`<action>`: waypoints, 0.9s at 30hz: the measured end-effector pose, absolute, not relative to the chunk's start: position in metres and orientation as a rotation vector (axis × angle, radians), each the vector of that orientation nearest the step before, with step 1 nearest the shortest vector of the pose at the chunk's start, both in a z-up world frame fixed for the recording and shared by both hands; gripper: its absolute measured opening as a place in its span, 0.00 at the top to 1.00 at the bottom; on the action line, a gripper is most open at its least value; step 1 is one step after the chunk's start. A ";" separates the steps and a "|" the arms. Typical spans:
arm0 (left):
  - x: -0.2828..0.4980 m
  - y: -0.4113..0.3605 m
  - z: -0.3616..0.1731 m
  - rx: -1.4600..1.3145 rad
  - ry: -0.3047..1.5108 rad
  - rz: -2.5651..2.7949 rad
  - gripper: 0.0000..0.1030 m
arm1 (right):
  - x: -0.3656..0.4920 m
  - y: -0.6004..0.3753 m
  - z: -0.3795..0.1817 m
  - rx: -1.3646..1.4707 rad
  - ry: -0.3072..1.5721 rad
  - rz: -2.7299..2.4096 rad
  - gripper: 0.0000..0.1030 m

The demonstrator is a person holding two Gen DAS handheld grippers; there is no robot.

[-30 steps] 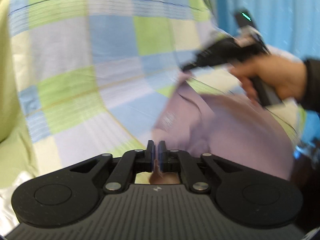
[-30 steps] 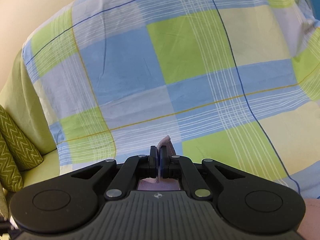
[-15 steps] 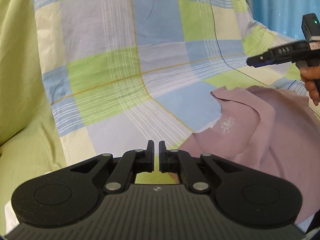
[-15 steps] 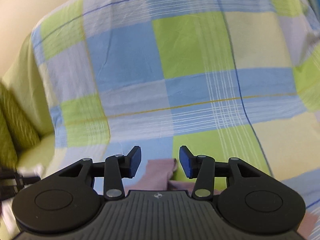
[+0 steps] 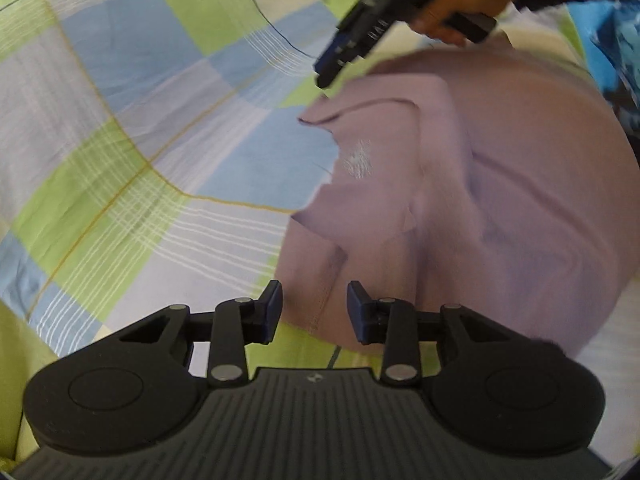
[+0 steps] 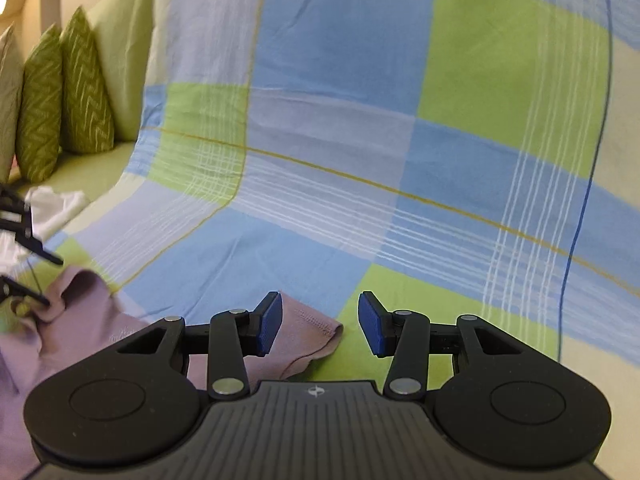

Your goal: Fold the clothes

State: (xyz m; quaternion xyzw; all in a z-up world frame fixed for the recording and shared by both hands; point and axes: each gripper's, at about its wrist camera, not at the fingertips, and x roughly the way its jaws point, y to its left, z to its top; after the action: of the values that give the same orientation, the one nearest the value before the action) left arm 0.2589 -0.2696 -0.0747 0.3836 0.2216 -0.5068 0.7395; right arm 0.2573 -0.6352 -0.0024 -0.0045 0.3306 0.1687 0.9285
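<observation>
A checked sheet [image 6: 360, 160] in blue, green and pale lilac squares covers the sofa in front of you, with green zigzag cushions [image 6: 64, 96] propped at its far left end and a bit of white cloth [image 6: 56, 208] lying near them. No bins or baskets show anywhere in view. The lilac garment [image 5: 500, 200] lies crumpled on the sheet (a small white print sits near its edge). Your left gripper [image 5: 314, 312] has its fingers spread apart with nothing between them, poised just over the garment's stitched hem. Your right gripper [image 6: 320, 324] is likewise spread wide and empty; a hemmed corner of the garment lies just under its left finger [image 6: 270, 322]. From the left camera, your right hand [image 5: 452, 4] grips its tool above the garment's far edge.
</observation>
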 end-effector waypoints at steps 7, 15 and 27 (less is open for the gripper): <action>0.260 -0.297 -0.075 1.005 0.555 -1.158 0.74 | 0.267 -0.635 0.003 -0.052 0.846 0.413 0.56; 0.293 -0.305 -0.050 0.914 0.690 -1.100 1.00 | 0.297 -0.628 0.027 -0.263 0.996 0.545 0.56; 0.290 -0.314 -0.074 1.058 0.705 -1.306 0.75 | 0.326 -0.618 0.021 -0.296 1.096 0.641 0.55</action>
State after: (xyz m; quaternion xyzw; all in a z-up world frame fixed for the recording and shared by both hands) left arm 0.2896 -0.3136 -0.0739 0.4590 0.3056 -0.5661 0.6128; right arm 0.3264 -0.6185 0.0212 -0.1377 0.5101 0.2985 0.7948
